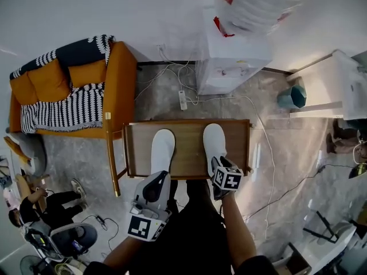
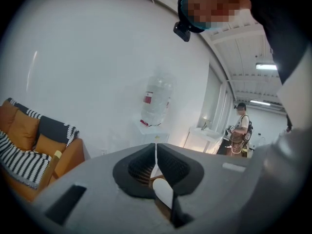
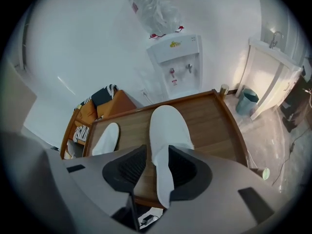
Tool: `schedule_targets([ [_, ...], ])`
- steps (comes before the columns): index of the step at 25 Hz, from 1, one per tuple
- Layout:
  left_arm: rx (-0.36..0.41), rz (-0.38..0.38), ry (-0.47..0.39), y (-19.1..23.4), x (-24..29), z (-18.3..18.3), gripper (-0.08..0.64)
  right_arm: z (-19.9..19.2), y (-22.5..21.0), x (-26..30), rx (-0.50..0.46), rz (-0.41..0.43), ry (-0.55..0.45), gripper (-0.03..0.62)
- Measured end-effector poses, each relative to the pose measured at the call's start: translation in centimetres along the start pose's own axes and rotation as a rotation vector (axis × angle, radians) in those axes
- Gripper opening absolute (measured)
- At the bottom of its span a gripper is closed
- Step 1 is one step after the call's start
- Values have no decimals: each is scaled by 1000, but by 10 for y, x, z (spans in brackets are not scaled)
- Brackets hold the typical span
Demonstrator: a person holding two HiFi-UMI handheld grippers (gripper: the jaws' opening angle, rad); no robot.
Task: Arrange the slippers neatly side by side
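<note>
Slippers (image 1: 162, 149) sit parallel on the bench (image 1: 189, 153); only the right gripper view shows right tool (image 3: 157, 155) spread astride a heel; left tool (image 2: 156, 152) pressed together

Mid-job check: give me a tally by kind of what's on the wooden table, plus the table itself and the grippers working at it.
White slippers: 2 (one at left, one at right)
Wooden table: 1
Grippers: 2 (left gripper, right gripper)
Total: 5
</note>
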State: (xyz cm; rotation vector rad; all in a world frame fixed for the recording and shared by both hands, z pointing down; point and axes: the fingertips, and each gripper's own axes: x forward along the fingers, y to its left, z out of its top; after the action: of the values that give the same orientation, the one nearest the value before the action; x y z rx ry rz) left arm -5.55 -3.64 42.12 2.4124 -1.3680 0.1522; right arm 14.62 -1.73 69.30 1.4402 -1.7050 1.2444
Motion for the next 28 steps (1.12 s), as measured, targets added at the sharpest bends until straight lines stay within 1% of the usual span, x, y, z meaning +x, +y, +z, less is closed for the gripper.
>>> schedule_targets([
  [4, -13, -6, 17, 3, -1, -7, 18, -8, -5, 12, 43, -11, 19, 135],
  [8, -17, -19, 9, 4, 0, -8, 18, -10, -10, 24, 44, -30, 32, 135],
  [13, -23, -23, 11, 7, 1, -10, 18, -9, -16, 34, 95, -37, 34, 133],
  [16, -32, -21, 17, 10, 0, -14, 18, -8, -19, 38, 132, -52, 29, 65],
  [18, -41, -22, 19, 12, -2, -16, 18, -8, -18, 37, 159, -51, 22, 49],
  [22, -44, -17, 17, 16, -4, -17, 18, -4, -13, 33, 177, -50, -1, 28],
  [28, -52, -17, 4, 23, -8, -14, 18, 3, 0, 20, 214, -48, -41, 23],
])
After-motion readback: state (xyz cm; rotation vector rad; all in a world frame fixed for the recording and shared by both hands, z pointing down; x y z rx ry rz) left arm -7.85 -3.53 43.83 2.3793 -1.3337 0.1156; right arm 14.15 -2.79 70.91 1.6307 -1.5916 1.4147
